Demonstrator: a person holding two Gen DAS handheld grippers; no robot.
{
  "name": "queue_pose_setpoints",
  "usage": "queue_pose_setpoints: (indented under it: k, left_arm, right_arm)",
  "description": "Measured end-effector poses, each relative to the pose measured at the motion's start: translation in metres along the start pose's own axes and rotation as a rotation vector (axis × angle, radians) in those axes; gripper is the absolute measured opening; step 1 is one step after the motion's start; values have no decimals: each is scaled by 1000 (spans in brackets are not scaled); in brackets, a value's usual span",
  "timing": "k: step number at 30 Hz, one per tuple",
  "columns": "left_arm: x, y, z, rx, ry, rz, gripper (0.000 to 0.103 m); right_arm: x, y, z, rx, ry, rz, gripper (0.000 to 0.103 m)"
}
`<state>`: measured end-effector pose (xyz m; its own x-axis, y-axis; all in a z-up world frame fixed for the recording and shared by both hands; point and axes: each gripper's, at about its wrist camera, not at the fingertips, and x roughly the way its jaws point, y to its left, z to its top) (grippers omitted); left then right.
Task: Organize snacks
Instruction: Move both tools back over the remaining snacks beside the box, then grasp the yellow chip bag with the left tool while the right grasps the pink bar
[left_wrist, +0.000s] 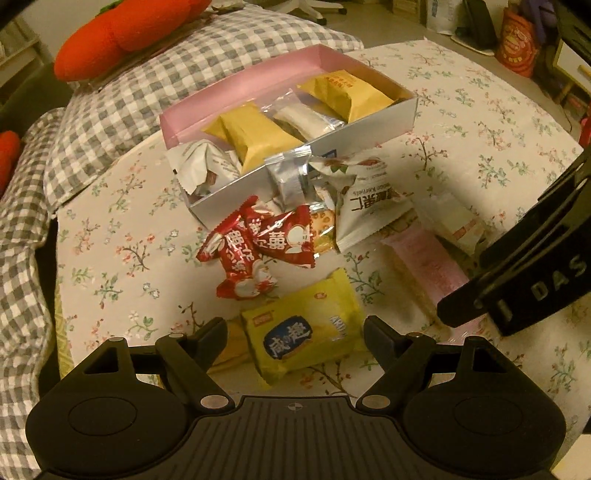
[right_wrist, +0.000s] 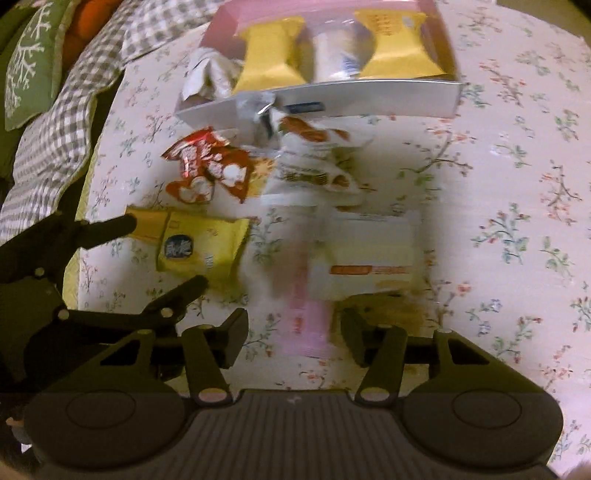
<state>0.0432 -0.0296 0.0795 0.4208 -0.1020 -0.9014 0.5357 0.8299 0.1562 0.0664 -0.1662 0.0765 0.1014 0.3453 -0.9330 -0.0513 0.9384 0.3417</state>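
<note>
Snacks lie loose on the floral cloth (left_wrist: 461, 122): a yellow packet (left_wrist: 306, 328) sits between the wide-set fingers of the left gripper (left_wrist: 295, 332), untouched; a pink packet (right_wrist: 308, 325) lies between the narrower right gripper (right_wrist: 293, 338), contact unclear in blur; the box (left_wrist: 369, 129) waits beyond both.

A: The right wrist view is blurring the pink packet (right_wrist: 308, 325) and the white packet (right_wrist: 364, 258); their print is unreadable.

B: The right hand-held gripper (left_wrist: 480, 310) is being cut off by the left view's edge.
</note>
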Motion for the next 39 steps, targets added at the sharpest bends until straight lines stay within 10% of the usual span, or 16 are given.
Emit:
queue_pose_setpoints:
  k: [7,11,24,39]
  left_arm:
    - [8,1,-7,53,12,43,83]
    - [8,0,-9,100,-10,37,83]
    - [17,-8,-11,328,-76,-24,82]
    - [33,-20,-17,304,-23,-50,80]
  right_arm:
    - [22,2,1,0,-76,-88,53]
    - [26,12,-1,-78,-76,-145,29]
    - [-9,16,-1,-56,-105,-22,29]
    - [-6,17,3,-74,-152,-69,29]
